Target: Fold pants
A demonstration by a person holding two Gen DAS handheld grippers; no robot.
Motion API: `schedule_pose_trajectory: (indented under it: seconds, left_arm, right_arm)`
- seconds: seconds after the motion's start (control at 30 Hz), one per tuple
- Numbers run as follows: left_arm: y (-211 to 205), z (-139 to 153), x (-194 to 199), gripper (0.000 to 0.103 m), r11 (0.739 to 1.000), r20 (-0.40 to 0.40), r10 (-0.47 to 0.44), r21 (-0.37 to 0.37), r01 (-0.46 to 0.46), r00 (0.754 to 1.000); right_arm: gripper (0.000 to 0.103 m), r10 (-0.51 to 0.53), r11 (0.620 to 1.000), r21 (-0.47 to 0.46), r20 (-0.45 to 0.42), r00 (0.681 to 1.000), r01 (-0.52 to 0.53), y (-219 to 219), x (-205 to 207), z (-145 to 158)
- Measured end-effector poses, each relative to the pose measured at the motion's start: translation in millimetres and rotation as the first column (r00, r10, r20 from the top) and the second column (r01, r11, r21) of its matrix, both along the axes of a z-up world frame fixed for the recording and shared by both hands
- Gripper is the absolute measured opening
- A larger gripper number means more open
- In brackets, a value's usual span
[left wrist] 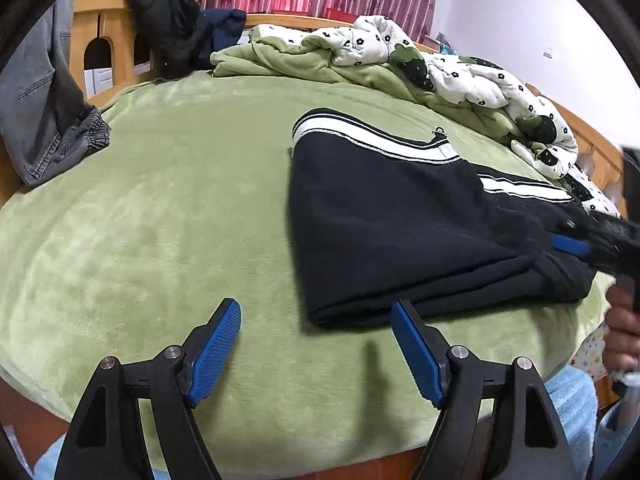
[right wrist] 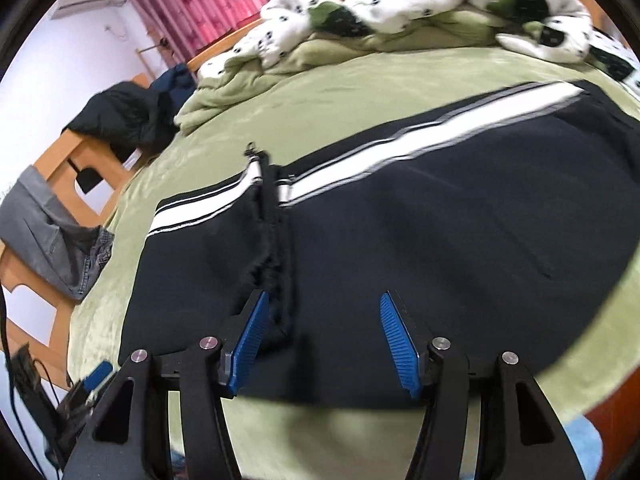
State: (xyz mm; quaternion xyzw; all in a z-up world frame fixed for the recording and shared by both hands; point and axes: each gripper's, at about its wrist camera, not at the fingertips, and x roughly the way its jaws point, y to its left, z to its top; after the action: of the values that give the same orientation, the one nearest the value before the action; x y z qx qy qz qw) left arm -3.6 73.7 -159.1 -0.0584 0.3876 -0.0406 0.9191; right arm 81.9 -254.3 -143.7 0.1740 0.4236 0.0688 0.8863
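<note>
Black pants (left wrist: 400, 220) with white side stripes lie folded on the green blanket (left wrist: 160, 220), right of centre in the left wrist view. My left gripper (left wrist: 315, 305) hovers open at their near left corner, its right pad at the folded edge and nothing between the pads. In the right wrist view the pants (right wrist: 420, 220) fill the middle, the gathered waistband (right wrist: 268, 240) running toward the camera. My right gripper (right wrist: 324, 296) stands open just above the cloth, its left pad beside the waistband. One of the right gripper's fingers (left wrist: 572, 245) shows at the pants' right end.
A rumpled white flowered quilt (left wrist: 460, 68) and a green cover (left wrist: 280, 60) are heaped at the back of the bed. Grey jeans (left wrist: 44, 120) and a dark jacket (left wrist: 168, 28) hang on the wooden bed frame (left wrist: 100, 40) at left. A person's hand (left wrist: 624, 340) is at the right edge.
</note>
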Motion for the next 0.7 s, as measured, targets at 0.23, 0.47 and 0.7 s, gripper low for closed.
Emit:
schedule_pose_trajectory:
  seconds: [0.23, 0.47, 0.7]
  left_arm:
    - [-5, -15, 17, 0.076, 0.997, 0.008, -0.012, 0.078, 0.012, 1.0]
    - [-7, -25, 33, 0.076, 0.998, 0.04, 0.06, 0.035, -0.062, 0.997]
    - [2, -16, 29, 0.075, 0.996, 0.065, 0.078, -0.036, -0.076, 0.995]
  right_arm:
    - [0.057, 0.04, 0.997, 0.068, -0.06, 0.997, -0.036, 33, 38, -19]
    - [0.028, 0.011, 0.997, 0.076, -0.091, 0.996, -0.004, 47, 66, -41]
    - [0.015, -0.04, 0.989, 0.147, 0.079, 0.996, 0.029, 1, 36, 4]
